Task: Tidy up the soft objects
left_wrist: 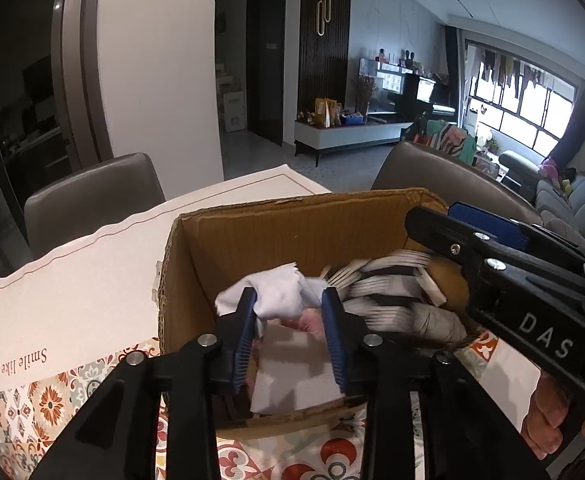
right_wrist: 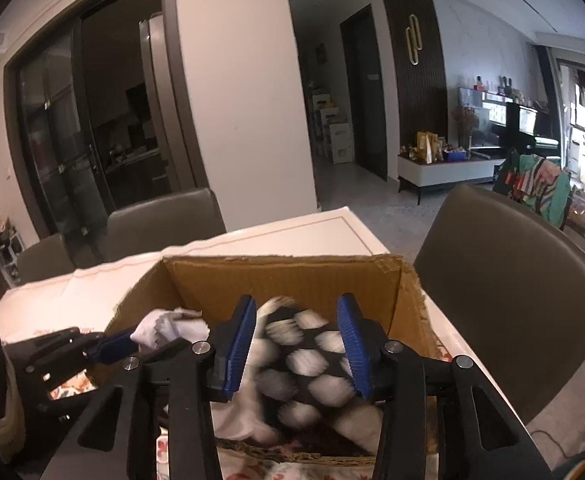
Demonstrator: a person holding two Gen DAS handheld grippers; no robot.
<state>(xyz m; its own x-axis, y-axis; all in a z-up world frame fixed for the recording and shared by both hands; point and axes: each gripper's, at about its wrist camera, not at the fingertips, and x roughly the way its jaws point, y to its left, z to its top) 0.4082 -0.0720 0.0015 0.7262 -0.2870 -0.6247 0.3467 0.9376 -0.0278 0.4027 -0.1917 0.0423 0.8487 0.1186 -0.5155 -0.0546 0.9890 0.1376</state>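
I see my left hand-held gripper (left_wrist: pixel 288 300) clamped on a bunched white cloth (left_wrist: pixel 276 296) above the cardboard box (left_wrist: pixel 292 232); no clear long axis. My right hand-held gripper (right_wrist: pixel 296 320) stands wide open over a blurred black-and-white patterned cloth (right_wrist: pixel 304 364) in the box, holding nothing.

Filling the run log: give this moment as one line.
left gripper: shut on white cloth | right gripper: open over black-and-white cloth | both above cardboard box
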